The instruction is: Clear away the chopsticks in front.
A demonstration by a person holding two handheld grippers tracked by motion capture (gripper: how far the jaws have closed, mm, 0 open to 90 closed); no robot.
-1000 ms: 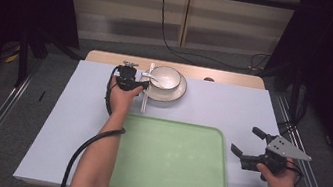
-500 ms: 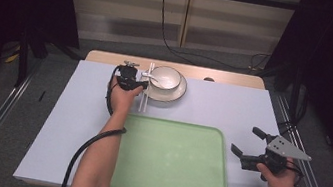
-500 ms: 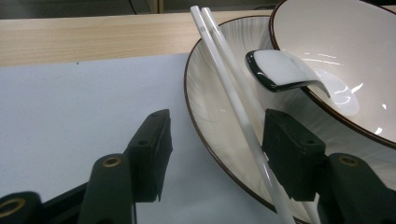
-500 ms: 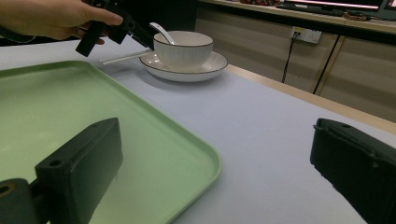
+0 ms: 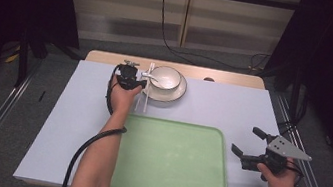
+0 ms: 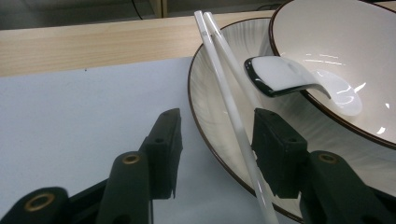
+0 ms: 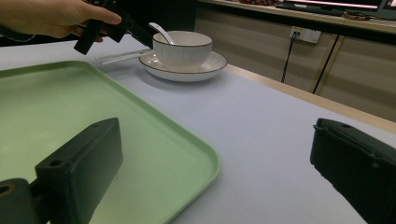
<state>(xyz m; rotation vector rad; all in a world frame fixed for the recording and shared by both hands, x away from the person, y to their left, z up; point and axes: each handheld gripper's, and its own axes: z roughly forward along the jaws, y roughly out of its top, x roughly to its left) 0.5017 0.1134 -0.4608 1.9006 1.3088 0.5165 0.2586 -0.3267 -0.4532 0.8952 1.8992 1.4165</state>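
Left gripper view: unmarked white chopsticks (image 6: pixel 233 116), plain plate (image 6: pixel 210 107).

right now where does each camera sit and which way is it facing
High view: above the person's side, looking forward and down on the table; both forearms enter from the bottom.
Left gripper view: rides the left claw, facing chopsticks, plate, bowl and spoon.
Right gripper view: rides the right claw, facing across the green tray.
All three share bowl and chopsticks.
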